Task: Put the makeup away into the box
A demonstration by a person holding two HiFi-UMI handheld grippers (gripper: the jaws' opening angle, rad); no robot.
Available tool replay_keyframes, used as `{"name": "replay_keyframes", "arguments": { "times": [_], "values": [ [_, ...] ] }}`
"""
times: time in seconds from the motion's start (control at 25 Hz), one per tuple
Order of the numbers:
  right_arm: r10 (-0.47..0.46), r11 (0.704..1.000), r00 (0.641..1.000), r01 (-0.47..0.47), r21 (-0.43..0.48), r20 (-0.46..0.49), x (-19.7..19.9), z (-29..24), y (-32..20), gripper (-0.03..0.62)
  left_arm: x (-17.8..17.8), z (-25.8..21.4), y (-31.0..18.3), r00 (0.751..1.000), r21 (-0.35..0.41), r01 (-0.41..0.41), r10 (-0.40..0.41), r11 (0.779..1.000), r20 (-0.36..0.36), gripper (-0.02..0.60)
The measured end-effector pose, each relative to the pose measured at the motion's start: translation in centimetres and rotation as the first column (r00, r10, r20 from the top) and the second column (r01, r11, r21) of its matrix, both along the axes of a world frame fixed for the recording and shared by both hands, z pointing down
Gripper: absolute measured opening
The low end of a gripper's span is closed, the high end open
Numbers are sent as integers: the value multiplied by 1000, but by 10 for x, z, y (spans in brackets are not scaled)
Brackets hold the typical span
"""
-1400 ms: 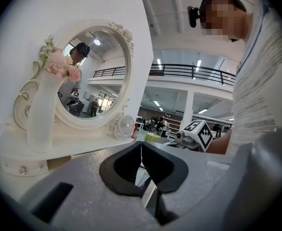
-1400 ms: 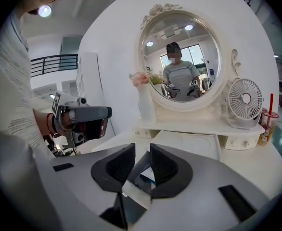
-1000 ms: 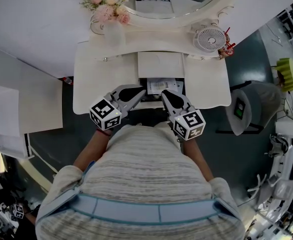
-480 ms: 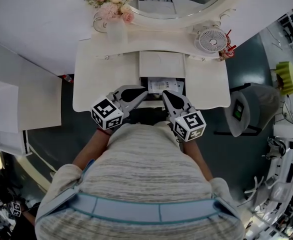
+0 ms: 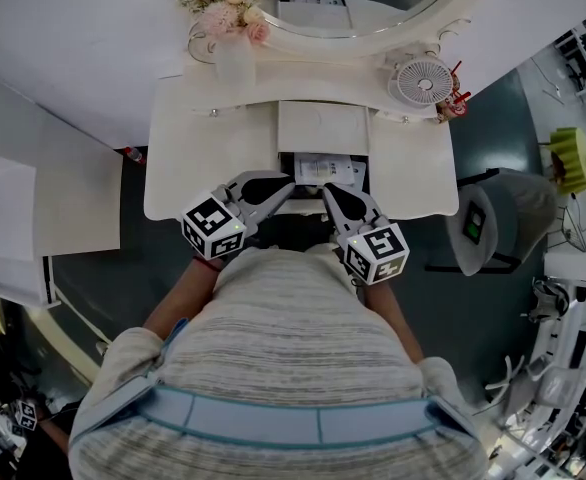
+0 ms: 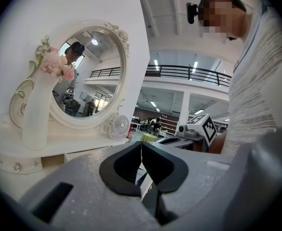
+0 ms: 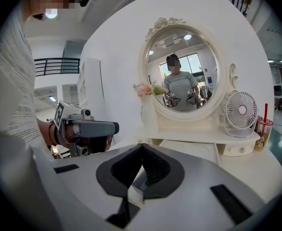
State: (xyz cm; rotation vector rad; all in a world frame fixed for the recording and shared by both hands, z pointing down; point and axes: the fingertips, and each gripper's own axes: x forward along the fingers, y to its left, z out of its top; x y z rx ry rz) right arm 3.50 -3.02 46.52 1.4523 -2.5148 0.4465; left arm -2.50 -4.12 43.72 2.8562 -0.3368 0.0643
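Claw L (image 6: 141, 144) & claw R (image 7: 142, 146) closed, empty.

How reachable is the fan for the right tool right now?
Likely reachable. The right tool sits shut at the front of the table, and the surface between it and the fan at the back is bare. A cup stands close beside the fan.

light: bright, even | focus: sharp | edges: fisheye distortion, black vignette
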Motion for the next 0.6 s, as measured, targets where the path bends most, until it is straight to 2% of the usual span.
{"name": "replay_keyframes", "arguments": {
  "times": [0.6],
  "values": [
    [-51,999,999,51,-10,-2,-12,3,3,8,-7,0,5,1000,-3,27,-27,1000,4,15]
  ]
}}
